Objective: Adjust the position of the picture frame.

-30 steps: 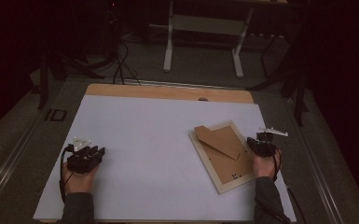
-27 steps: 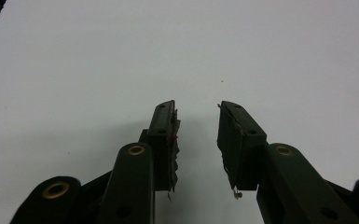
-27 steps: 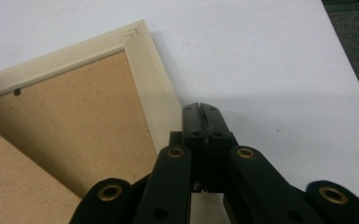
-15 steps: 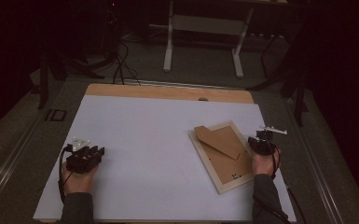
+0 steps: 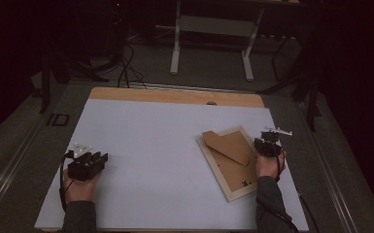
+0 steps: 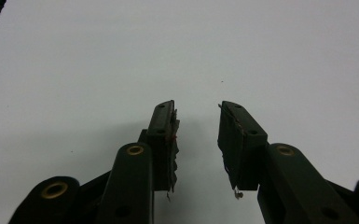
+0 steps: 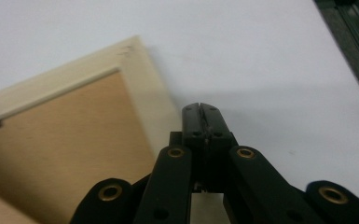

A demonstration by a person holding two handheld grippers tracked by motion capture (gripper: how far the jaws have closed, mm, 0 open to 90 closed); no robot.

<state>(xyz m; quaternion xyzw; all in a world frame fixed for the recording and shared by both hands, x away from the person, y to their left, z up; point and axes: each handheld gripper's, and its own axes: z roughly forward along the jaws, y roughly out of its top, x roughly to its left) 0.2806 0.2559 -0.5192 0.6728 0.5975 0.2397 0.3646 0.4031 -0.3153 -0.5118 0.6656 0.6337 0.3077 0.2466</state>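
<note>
Dim high view, dark surroundings, soft shadows

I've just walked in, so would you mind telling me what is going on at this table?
A person holds a gripper in each hand over a white table. The right gripper, jaws shut on nothing, sits at the edge of a picture frame lying face down with its brown backing up. The left gripper rests open on bare table, away from the frame.
</note>
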